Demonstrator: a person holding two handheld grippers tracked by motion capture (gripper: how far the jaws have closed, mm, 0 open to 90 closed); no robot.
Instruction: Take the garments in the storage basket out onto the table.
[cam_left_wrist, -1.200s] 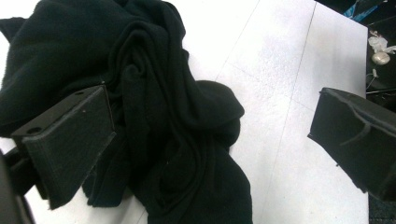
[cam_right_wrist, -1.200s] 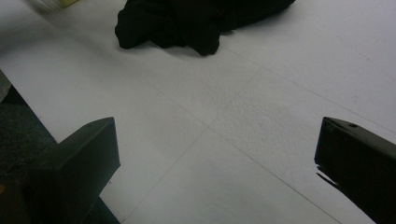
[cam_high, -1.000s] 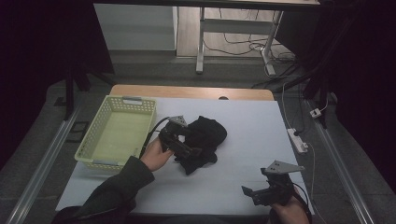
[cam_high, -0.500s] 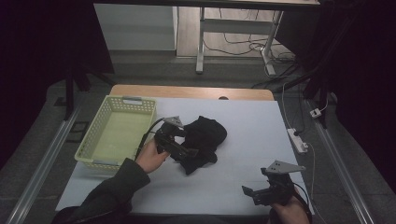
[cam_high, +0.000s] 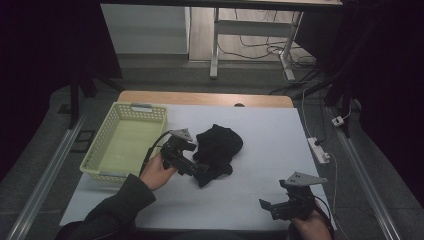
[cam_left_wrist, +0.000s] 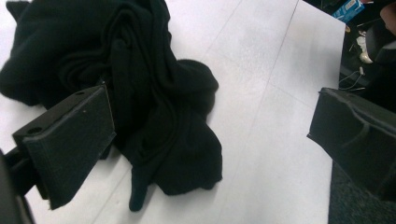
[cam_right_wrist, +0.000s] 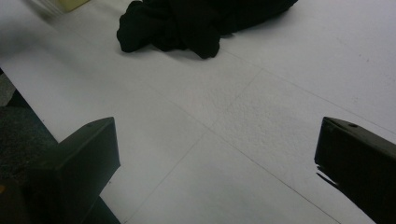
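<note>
A crumpled black cloth (cam_high: 216, 150) lies near the middle of the white table (cam_high: 260, 200), a little toward the person's left side. In the left gripper view the same cloth (cam_left_wrist: 140, 93) is a loose heap of folds, with one thin tip pointing toward the camera. The left gripper (cam_high: 195, 167) is held by the person's left hand (cam_high: 156, 172) just beside the cloth, at its left edge. Its jaws are wide apart; in its own view one jaw touches or overlaps the edge of the cloth, and the other jaw stands far from it over the bare table, so nothing is clamped between them. To the left of this gripper a pale yellow-green basket (cam_high: 102, 150) with perforated walls stands on the table, near the gripper but apart from the cloth. The right gripper (cam_high: 270, 207) is at the near right corner of the table, well apart from the cloth, with a grey three-cornered plate on top. In the right gripper view its jaws are also spread apart, with only the white table surface between them, and the cloth (cam_right_wrist: 187, 23) lies farther ahead. A white power strip (cam_high: 319, 150) lies at the right edge of the table.
</note>
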